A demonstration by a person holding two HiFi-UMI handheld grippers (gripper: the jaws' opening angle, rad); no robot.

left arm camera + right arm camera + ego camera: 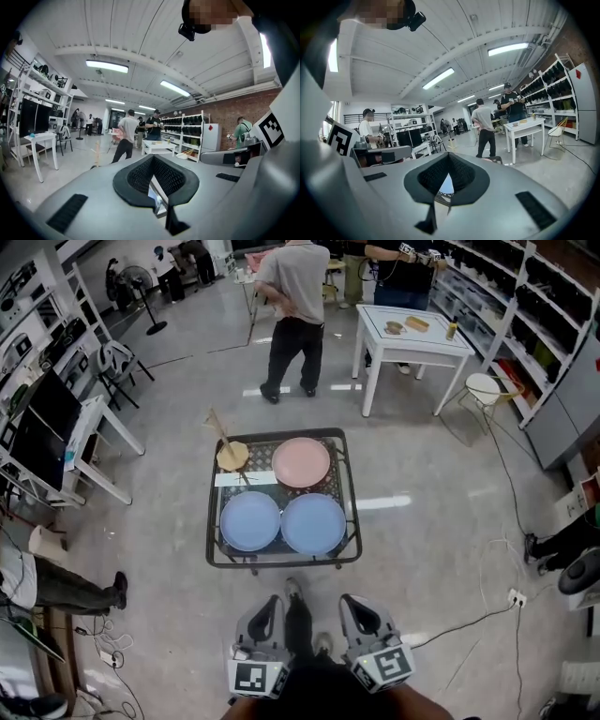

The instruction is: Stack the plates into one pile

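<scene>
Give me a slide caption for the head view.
Two blue plates and a pink plate lie unstacked on the wire table.

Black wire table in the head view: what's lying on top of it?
Left blue plate and right blue plate side by side at the near edge; pink plate behind them; a wooden item with sticks and a white strip. Anything under each plate is covered.

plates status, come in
Left hand-held gripper, right hand-held gripper shut, empty, short of table. Pink plate, left blue plate, right blue plate unstacked. Wooden piece beside pink.
</scene>
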